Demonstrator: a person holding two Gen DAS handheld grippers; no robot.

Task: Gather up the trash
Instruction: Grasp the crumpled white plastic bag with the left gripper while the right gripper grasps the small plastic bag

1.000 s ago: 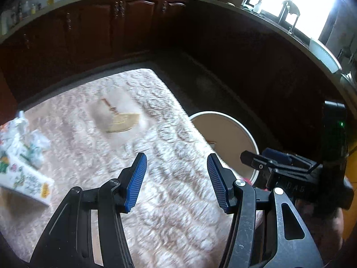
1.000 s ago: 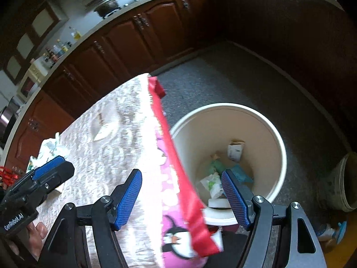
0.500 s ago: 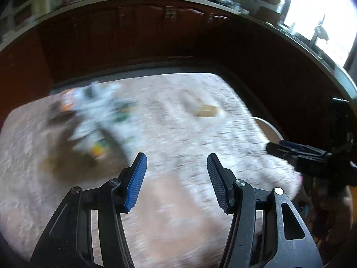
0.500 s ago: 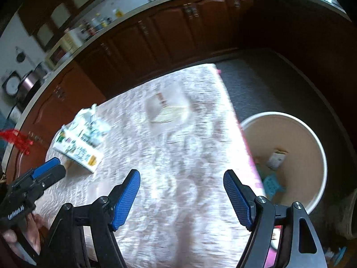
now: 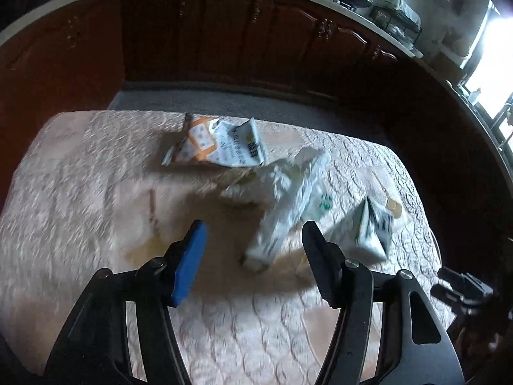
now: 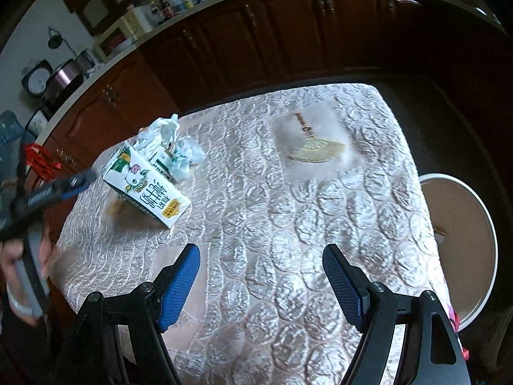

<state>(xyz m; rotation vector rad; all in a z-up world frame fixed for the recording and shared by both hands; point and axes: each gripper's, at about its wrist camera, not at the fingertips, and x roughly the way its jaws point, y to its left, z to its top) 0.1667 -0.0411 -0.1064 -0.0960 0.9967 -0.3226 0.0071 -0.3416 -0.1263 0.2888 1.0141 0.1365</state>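
Both grippers — left gripper [image 5: 253, 243], right gripper [image 6: 261, 271] — seemingly agape.

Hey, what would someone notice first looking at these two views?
A heap of trash on the quilted tablecloth: a printed carton on its side with crumpled wrappers behind it, towards the table's left. The left gripper hovers open in front of that pile. A round bin stands off the table's right edge.

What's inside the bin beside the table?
Right wrist view: the bin shows a bare tan inner wall and one pale scrap at its left edge. The table covers the rest of the interior.
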